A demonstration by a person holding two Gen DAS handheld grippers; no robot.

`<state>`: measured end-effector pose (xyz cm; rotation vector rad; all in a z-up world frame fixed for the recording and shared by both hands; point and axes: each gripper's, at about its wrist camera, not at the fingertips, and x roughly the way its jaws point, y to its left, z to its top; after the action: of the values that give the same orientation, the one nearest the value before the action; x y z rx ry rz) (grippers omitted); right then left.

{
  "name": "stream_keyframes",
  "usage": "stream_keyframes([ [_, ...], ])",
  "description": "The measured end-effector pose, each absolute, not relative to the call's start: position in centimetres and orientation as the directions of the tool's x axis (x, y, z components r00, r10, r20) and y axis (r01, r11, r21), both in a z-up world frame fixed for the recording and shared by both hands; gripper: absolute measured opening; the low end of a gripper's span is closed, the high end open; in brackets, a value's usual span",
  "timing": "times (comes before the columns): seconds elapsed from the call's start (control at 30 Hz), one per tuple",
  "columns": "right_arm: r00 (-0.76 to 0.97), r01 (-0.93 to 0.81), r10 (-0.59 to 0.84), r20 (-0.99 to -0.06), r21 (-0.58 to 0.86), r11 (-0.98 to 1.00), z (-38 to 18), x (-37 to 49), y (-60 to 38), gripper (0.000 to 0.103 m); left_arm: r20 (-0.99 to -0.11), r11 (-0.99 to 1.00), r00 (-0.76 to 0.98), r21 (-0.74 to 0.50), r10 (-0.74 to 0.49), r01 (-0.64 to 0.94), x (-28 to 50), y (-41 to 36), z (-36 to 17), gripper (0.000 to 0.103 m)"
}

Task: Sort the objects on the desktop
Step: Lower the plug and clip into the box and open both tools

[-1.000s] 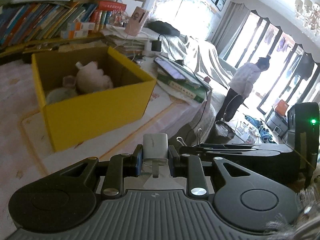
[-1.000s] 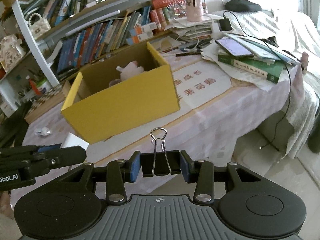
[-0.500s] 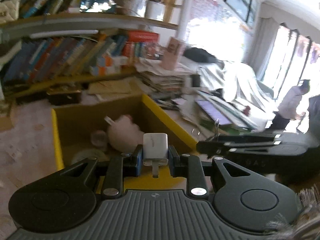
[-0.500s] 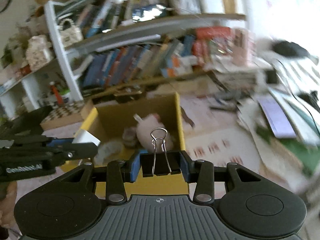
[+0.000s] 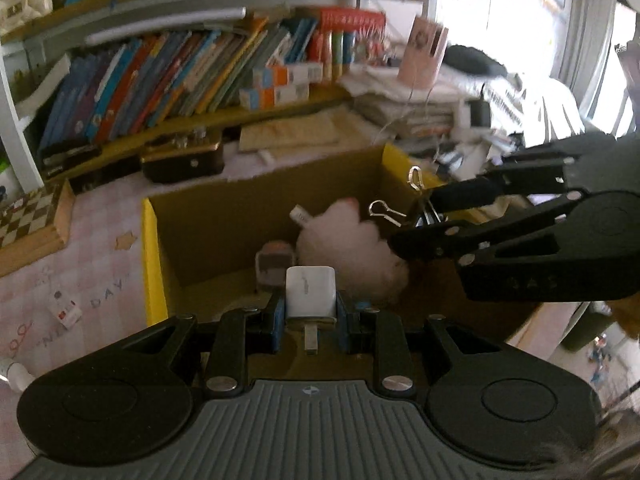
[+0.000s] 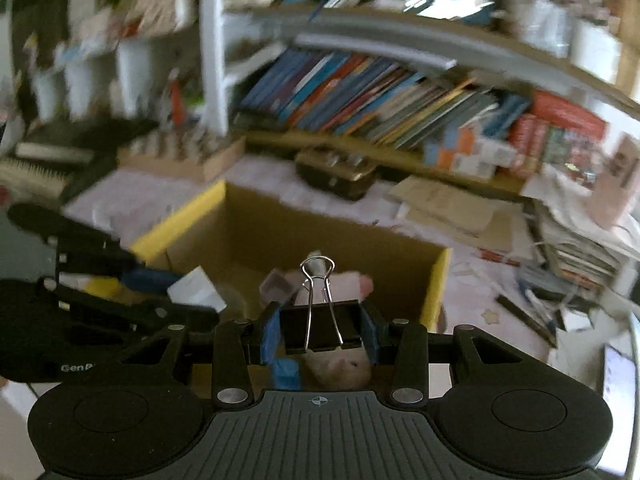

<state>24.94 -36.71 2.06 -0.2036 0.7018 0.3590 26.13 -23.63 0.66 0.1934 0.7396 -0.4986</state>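
My left gripper is shut on a white USB charger and holds it above the open yellow cardboard box. My right gripper is shut on a black binder clip and holds it above the same box. In the left wrist view the right gripper comes in from the right over the box with the clip. In the right wrist view the left gripper shows at the left with the charger. A pink plush toy and a small jar lie in the box.
The box stands on a pink tablecloth. A bookshelf full of books runs behind it. A dark case, a chessboard box, a small white packet and stacked papers lie around the box.
Both grippers have risen and moved forward from in front of the box to over its open top, still holding the charger and the clip. The right wrist view has swung left.
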Motion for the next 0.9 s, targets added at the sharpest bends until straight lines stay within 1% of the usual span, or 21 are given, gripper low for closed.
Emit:
stream_keyframes([
  [0.3,0.581,-0.524,0.248,-0.775,-0.124,0.843,-1.5,27.6,-34.9,0.041,-0.761,0.87,0.563,-0.004,-0.322,0.493,28.0,-24.4,-1.9,0.023],
  [0.47,0.529,-0.542,0.242,-0.814,-0.104,0.834,-2.3,28.5,-34.8,0.041,-0.792,0.858,0.529,0.011,-0.306,0.514,28.0,-25.2,-2.9,0.023],
  [0.63,0.456,-0.567,0.233,-0.859,-0.079,0.82,-2.8,29.2,-34.5,0.041,-0.802,0.859,0.519,0.012,-0.297,0.511,28.1,-25.3,-2.9,0.023],
  [0.9,0.446,-0.57,0.256,-0.857,-0.051,0.82,-2.8,29.3,-34.8,0.042,-0.777,0.874,0.561,0.029,-0.287,0.486,27.3,-25.1,-2.4,0.025],
])
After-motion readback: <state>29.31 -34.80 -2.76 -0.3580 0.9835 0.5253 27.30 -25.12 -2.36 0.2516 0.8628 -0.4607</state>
